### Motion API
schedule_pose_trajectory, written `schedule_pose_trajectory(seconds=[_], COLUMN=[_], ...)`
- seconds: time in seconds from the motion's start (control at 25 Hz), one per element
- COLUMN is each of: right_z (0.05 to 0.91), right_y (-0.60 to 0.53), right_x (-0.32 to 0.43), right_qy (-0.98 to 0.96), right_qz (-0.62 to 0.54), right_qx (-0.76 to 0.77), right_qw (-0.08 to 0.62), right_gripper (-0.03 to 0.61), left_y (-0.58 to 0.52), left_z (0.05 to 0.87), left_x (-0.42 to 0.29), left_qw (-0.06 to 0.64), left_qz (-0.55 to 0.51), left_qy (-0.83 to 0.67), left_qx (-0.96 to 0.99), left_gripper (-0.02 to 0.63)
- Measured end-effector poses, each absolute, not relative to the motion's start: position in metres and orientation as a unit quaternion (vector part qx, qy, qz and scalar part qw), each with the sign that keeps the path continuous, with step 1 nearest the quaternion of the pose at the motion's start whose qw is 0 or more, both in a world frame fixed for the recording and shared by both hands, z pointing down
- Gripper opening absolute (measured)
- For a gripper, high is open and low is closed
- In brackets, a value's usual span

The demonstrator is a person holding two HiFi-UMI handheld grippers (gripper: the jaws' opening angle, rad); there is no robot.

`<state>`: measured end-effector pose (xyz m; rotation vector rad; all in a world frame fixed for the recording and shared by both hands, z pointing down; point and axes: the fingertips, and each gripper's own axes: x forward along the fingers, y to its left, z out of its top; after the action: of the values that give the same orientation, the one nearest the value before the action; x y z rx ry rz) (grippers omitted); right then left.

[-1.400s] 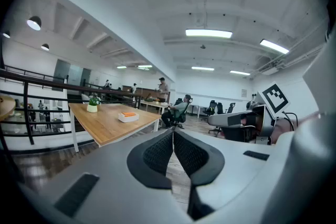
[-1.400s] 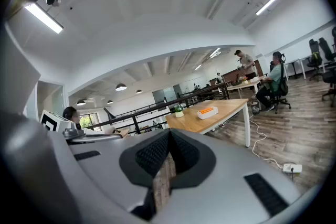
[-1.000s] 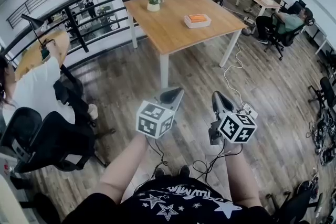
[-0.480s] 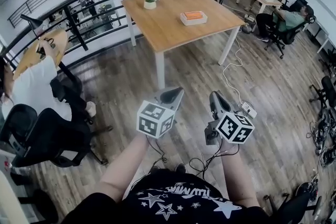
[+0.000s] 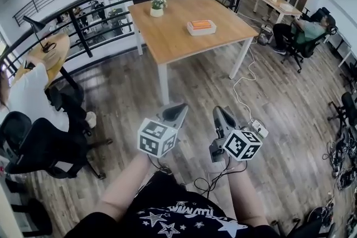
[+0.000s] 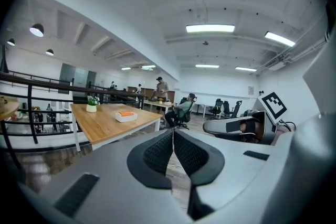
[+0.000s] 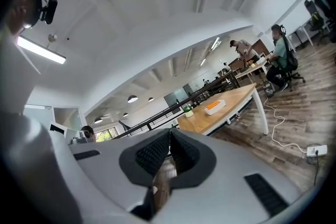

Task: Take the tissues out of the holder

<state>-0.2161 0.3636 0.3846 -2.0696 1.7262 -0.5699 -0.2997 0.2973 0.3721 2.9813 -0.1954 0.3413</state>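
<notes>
Tissue holder, a white rectangular box with an orange top [image 5: 201, 26], sits mid light wooden tabletop [image 5: 173, 36]. Its tissues are likely soft, light and easily torn, so pinch the topmost sheet. The left hand-held gripper [image 5: 176, 111] and right hand-held gripper [image 5: 220, 115], well short of the tabletop, are closed and empty.

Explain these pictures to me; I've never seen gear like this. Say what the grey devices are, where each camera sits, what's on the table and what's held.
There is no robot here. A person stands holding a hand-held tool in each hand: the left gripper and the right gripper. The head view looks down from the person's head. The two gripper views look along each tool's own fingers. Both sets of fingers are shut, and nothing is held. Some way ahead across the floor stands a wooden table. On it sit a white, orange-topped tissue holder and a small potted plant.
</notes>
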Motion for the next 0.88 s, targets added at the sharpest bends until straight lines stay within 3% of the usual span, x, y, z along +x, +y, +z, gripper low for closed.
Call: schedule_pose_trajectory(seconds=[0.28, 0.64, 0.88], right_z=[0.402, 0.403, 0.401], right_y=[0.341, 0.281, 0.221], right_x=[-0.183, -0.105, -0.051], right_qy=[0.608, 0.595, 0.581], right_qz=[-0.209, -0.206, -0.211], right_qx=[-0.751, -0.759, -0.768], right_qw=[0.154, 0.164, 0.170], right_gripper=[0.016, 0.015, 0.015], left_y=[0.272, 0.203, 0.141], left_z=[0.384, 0.396, 0.393], left_x=[-0.260, -0.179, -0.125], left_qw=[0.074, 0.101, 0.083], left_qz=[0.114, 0.102, 0.106], left_qy=[-0.058, -0.037, -0.027], left_qx=[0.989, 0.989, 0.991], left_gripper=[0.018, 0.018, 0.018])
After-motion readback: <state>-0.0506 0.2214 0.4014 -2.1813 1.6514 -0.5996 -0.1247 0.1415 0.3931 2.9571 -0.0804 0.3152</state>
